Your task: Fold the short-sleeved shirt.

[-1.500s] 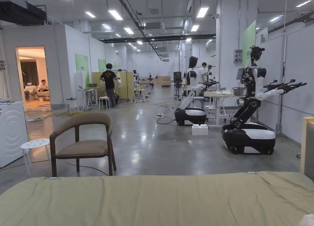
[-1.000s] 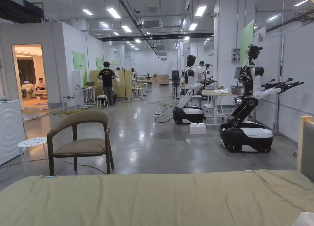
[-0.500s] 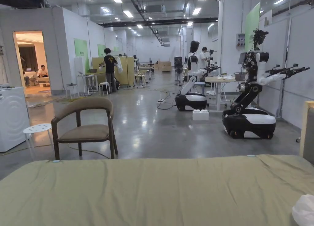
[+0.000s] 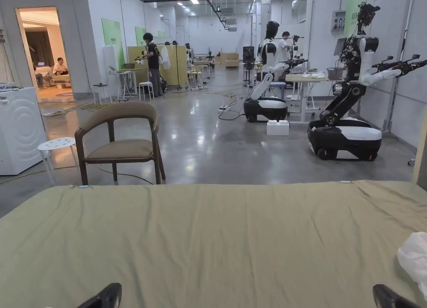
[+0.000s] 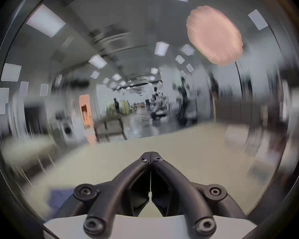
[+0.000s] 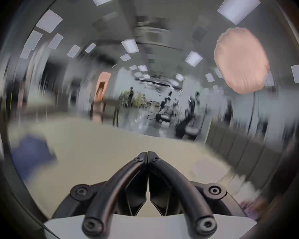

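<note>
Hovering over the olive sheet (image 4: pixel 208 238), both tools' jaws meet, gripping nothing

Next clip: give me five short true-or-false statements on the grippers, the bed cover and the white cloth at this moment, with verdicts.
1. The left gripper has its jaws closed together with nothing between them. True.
2. The right gripper is clamped on a white cloth. False: its jaws meet on nothing.
3. A white cloth lies at the right edge of the green cover. True.
4. A folded shirt lies in the middle of the cover. False: the middle is bare, wrinkled fabric.
5. A brown chair stands on the floor past the far edge of the cover. True.
</note>
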The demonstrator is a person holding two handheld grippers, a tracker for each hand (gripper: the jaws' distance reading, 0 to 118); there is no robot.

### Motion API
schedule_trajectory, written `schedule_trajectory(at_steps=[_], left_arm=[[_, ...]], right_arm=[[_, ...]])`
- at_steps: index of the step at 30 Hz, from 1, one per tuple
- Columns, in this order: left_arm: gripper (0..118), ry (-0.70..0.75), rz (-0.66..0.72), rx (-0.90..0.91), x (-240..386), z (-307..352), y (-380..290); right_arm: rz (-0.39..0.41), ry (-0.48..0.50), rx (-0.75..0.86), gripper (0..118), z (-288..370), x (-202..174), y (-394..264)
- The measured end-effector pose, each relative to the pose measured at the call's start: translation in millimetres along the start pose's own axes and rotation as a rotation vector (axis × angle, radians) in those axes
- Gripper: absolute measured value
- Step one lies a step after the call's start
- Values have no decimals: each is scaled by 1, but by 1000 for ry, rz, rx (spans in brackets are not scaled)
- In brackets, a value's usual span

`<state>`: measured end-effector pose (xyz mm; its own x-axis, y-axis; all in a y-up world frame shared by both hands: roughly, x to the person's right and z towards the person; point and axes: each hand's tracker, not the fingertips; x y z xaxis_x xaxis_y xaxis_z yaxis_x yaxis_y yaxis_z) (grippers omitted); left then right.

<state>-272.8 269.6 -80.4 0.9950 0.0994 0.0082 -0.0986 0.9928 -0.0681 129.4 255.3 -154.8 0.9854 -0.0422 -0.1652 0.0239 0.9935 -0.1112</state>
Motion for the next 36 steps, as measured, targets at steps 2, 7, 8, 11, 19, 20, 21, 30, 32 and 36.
schedule_trajectory(at_steps=[2, 7, 8, 11, 19, 20, 21, 30, 32, 36], left_arm=[[0, -24, 140, 12, -10, 1, -4], [0, 16, -44, 78, 6, 13, -7], [0, 6, -40, 75, 10, 12, -7], [0, -5, -43, 68, 12, 10, -6], [0, 40, -24, 67, 0, 18, -2], [0, 68, -30, 68, -5, 24, -1], [0, 100, -39, 66, -11, 30, 0], [0, 320, -87, 8, -63, 93, -11], [0, 368, -82, -31, -75, 105, -15], [28, 394, -51, -115, -106, 112, -22]], right_arm=[[-189, -2, -12, 0, -1, 17, -4], [-129, -28, -1, 0, 1, 27, -12], [-120, -29, -2, 0, 3, 28, -12], [-110, -32, 2, 0, 5, 20, -10], [-39, 10, 3, 0, 3, 7, -5], [-24, 36, 2, 0, 2, 1, -5], [-12, 64, 3, 0, -1, -10, -4], [37, 305, -30, 0, -24, -92, -16], [46, 362, -37, 0, -29, -111, -22], [18, 468, -81, 0, -37, -140, -30]])
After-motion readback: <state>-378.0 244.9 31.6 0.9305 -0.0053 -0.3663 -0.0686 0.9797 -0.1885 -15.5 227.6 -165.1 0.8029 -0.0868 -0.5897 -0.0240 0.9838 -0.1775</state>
